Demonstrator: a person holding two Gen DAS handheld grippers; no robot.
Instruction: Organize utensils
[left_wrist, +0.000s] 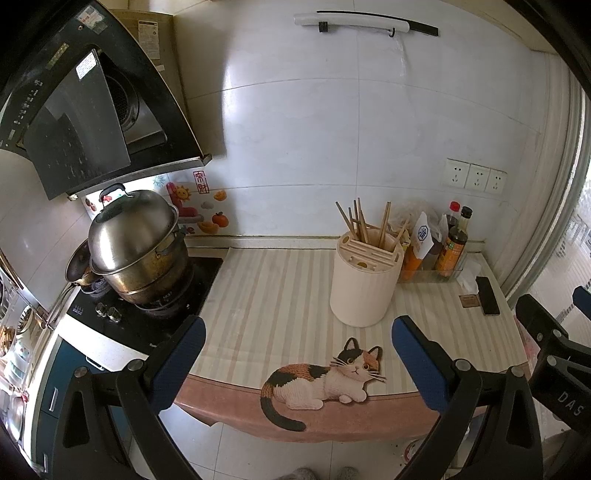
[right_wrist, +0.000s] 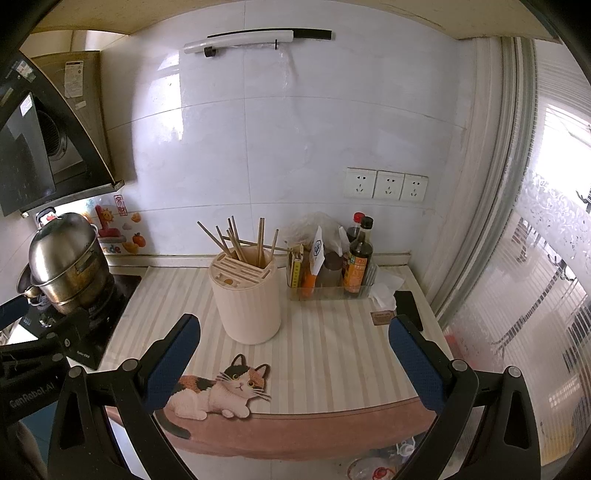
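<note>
A cream cylindrical utensil holder (left_wrist: 364, 284) (right_wrist: 248, 299) stands upright on the striped counter mat (left_wrist: 273, 295) (right_wrist: 332, 350). Several wooden chopsticks (left_wrist: 360, 221) (right_wrist: 236, 240) lean in its rear compartment; the slotted front part holds nothing I can see. My left gripper (left_wrist: 299, 332) hovers open in front of the counter edge, with nothing between its blue pads. My right gripper (right_wrist: 293, 332) is also open and holds nothing, a little to the right of the left one. The right gripper's body (left_wrist: 554, 350) shows at the right edge of the left wrist view.
A steel pot with a dome lid (left_wrist: 136, 243) (right_wrist: 66, 262) sits on the black hob at left, under a range hood (left_wrist: 88, 110). A clear rack of sauce bottles (left_wrist: 443, 254) (right_wrist: 332, 269) stands right of the holder. A black phone (left_wrist: 487, 295) (right_wrist: 408, 308) lies near the window. A cat-shaped mat (left_wrist: 321, 380) (right_wrist: 221, 391) hangs over the front edge.
</note>
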